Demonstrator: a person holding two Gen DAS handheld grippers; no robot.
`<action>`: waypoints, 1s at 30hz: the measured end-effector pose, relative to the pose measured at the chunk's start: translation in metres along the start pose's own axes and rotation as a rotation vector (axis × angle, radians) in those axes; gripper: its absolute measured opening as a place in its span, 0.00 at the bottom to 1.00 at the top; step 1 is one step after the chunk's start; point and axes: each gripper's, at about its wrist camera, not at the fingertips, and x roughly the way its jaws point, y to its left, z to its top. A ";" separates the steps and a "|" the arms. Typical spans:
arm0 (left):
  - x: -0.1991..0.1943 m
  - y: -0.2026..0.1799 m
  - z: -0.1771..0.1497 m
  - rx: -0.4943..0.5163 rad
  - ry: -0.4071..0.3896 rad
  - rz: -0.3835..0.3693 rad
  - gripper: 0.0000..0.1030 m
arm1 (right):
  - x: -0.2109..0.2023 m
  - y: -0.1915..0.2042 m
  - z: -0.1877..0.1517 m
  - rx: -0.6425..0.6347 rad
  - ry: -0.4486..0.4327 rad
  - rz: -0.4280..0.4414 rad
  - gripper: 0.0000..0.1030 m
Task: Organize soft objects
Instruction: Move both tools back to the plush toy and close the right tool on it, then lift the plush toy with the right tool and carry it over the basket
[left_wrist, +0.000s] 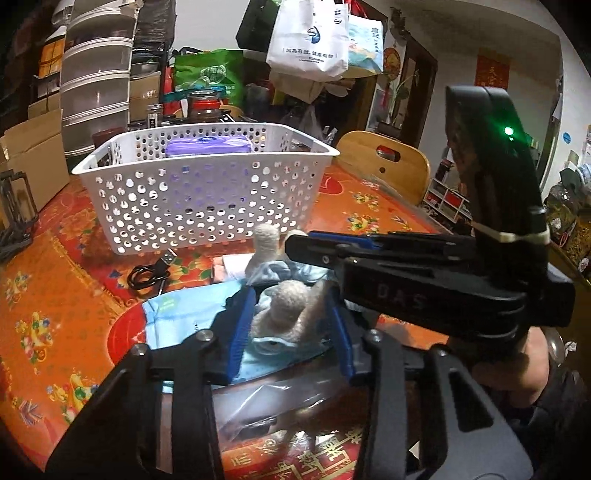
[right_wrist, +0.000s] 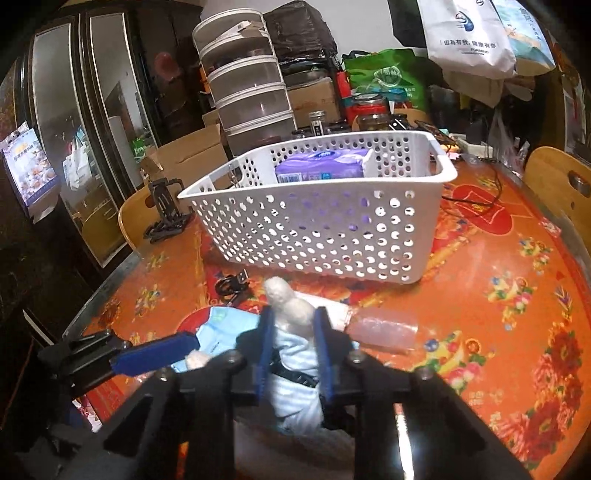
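Left gripper (left_wrist: 291, 325): jaws clamped on plush toy (left_wrist: 284, 306), blue-clothed, lying on table (left_wrist: 369, 206). Right gripper (right_wrist: 293, 347): clamped on same toy's other end. White perforated basket (left_wrist: 207, 206): just beyond, ahead of both.

A white perforated plastic basket (right_wrist: 317, 229) is sitting on the red floral tablecloth (right_wrist: 509, 295), holding a purple tissue pack (right_wrist: 317, 168). Before it, a beige plush toy in blue cloth (right_wrist: 295, 332) is lying, with a coiled black cable (left_wrist: 149, 275) lying to its left.
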 end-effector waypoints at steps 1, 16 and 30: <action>0.001 -0.001 0.000 0.004 0.001 -0.003 0.27 | 0.001 0.000 0.000 -0.001 0.001 -0.005 0.12; -0.013 0.011 -0.002 -0.019 -0.035 0.001 0.14 | -0.015 0.002 -0.002 -0.002 -0.032 -0.015 0.09; -0.051 0.017 0.013 -0.010 -0.116 0.009 0.14 | -0.044 0.014 0.002 -0.015 -0.082 -0.012 0.09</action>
